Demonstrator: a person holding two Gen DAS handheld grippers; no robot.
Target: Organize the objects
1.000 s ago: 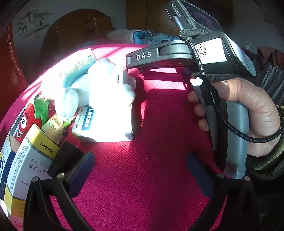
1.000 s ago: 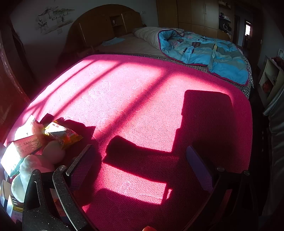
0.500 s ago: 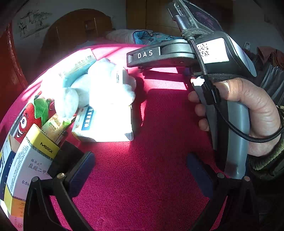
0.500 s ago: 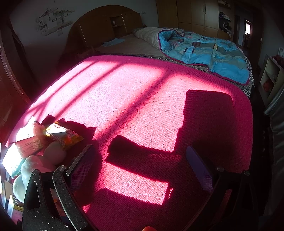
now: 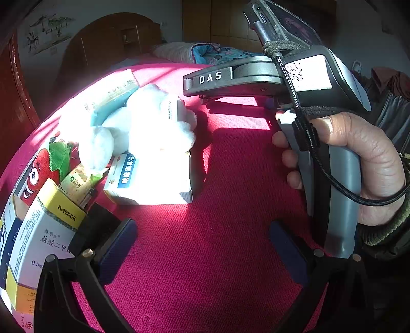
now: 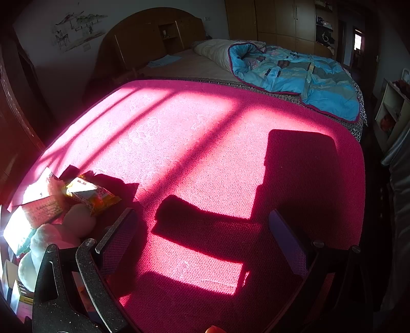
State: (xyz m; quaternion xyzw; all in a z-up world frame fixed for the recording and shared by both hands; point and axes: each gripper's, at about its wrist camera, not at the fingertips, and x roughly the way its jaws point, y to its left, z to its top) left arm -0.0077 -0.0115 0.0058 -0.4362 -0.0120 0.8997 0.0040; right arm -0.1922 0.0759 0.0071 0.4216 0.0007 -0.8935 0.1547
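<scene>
In the left wrist view a pile of objects lies at the left on the red cloth point(image 5: 217, 256): a white plush toy point(image 5: 143, 123), a white and blue medicine box point(image 5: 151, 181) under it, a long pale box point(image 5: 110, 94) behind, a yellow and white Merck box point(image 5: 38, 246) and a strawberry-print pack point(image 5: 38, 169). My left gripper point(image 5: 202, 251) is open and empty, right of the Merck box. The right gripper's body point(image 5: 315, 84) is held in a hand at the right. In the right wrist view my right gripper point(image 6: 205, 243) is open and empty over bare cloth; the plush toy point(image 6: 48, 243) and an orange snack packet point(image 6: 89, 192) lie at the left.
A bed with a blue quilt point(image 6: 294, 74) and a wooden headboard point(image 6: 153, 38) stands behind the red cloth point(image 6: 205, 133). Wooden wardrobes point(image 6: 276, 18) line the back wall. A white shelf unit point(image 6: 392, 110) stands at the right.
The right gripper's body has edged slightly right and down in the left wrist view. The objects have not moved.
</scene>
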